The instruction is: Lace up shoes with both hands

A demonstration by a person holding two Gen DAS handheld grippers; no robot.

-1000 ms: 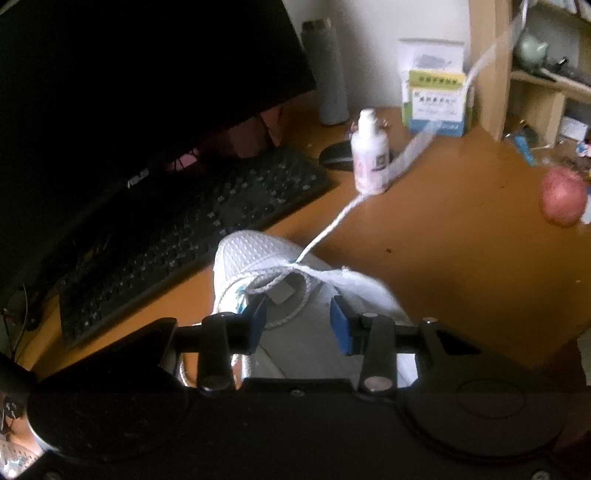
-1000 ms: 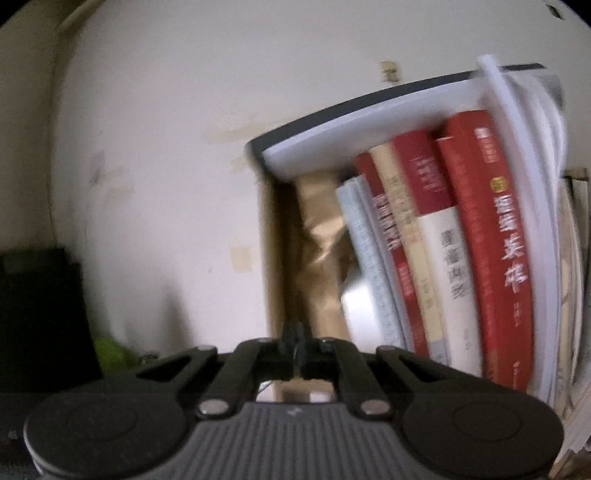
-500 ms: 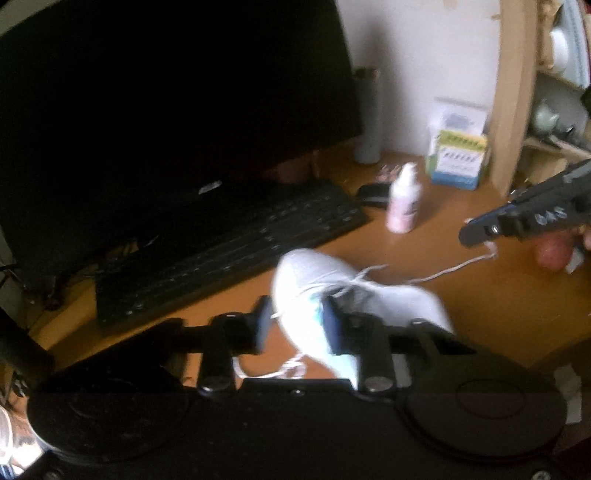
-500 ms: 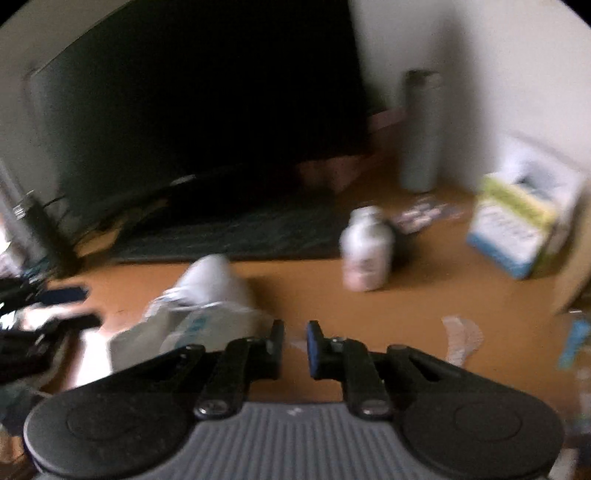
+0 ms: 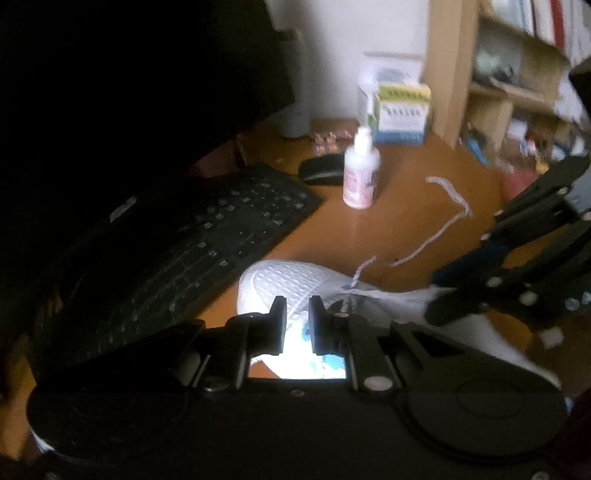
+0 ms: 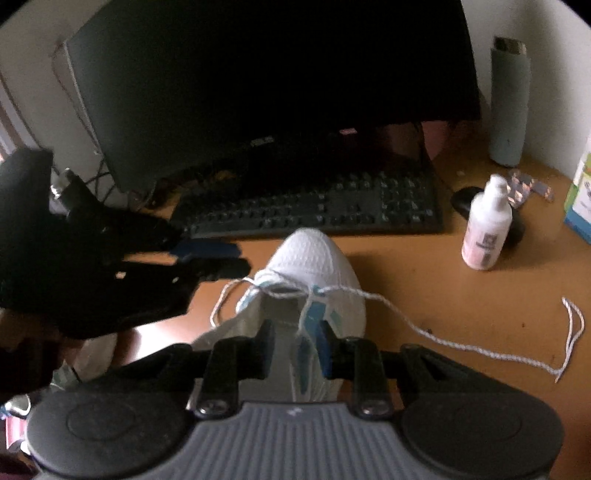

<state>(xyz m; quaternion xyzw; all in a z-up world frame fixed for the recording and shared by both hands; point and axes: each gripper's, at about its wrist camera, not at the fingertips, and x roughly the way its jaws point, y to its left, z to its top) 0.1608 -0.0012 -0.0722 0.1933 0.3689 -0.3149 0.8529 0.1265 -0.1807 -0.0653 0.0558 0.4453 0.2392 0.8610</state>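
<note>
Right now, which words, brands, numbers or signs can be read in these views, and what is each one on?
Nothing can be read for certain.
Monitor: small logo on its lower edge, too blurred to read.
Bottle: pink label with a dark mark, unreadable.
Box: yellow band and rows of print, too blurred.
Keyboard: key legends too small.
Books on the shelf: spines blurred.

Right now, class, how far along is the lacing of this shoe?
Done: the lace crosses only the front eyelets of the shoe. In hand: nothing; the right gripper is open above the tongue, the left gripper closing on nothing. Left: remaining eyelets and tying.
</note>
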